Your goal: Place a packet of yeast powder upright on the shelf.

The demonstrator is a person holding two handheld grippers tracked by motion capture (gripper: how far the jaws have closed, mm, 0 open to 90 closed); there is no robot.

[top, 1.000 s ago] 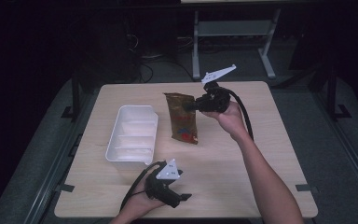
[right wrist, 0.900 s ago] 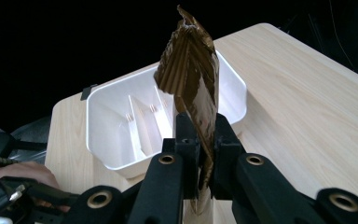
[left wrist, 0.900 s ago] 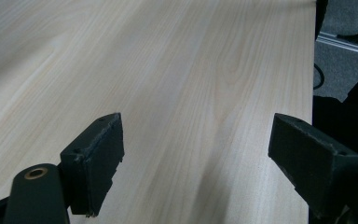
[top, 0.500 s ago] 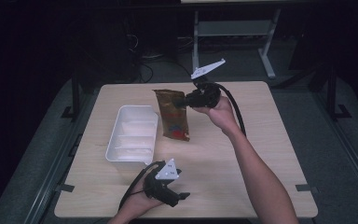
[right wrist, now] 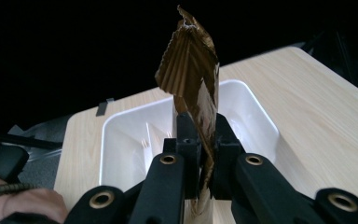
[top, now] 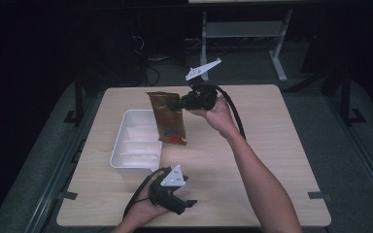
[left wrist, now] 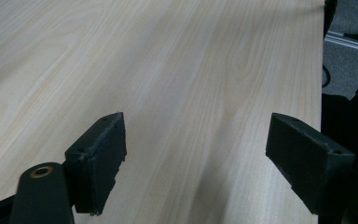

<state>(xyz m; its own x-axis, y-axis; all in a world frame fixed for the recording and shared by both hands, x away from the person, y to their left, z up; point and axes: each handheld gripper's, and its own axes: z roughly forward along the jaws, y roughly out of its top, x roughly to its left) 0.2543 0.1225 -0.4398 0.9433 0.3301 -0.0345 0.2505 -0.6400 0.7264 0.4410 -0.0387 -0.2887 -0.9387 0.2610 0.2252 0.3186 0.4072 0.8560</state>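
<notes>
At the left of the high view sits the white tray (top: pixel 137 141), a divided plastic container lying on the light wooden table (top: pixel 281 145), toward its left half. Just in front of the tray, near the table's front edge, the left gripper (top: pixel 187 205) rests low in the person's left hand, its jaws standing wide apart with nothing between them (the left gripper view shows bare wood grain across the gap).

Moving rightward, the brown snack bag (top: pixel 167 119) hangs upright above the table, its lower end just over the tray's right rim, its crimped top edge uppermost. The bag is lifted clear of the tabletop. To its right, the right gripper (top: pixel 182 103) is held level in the right hand (top: pixel 218 114), pointing leftward, and its jaws are clamped on the bag's upper right side. In the right gripper view the two black fingers (right wrist: pixel 186 140) pinch the crumpled foil between them, the bag's ridged seal rising above the pads and the tray lying directly behind and below it.
</notes>
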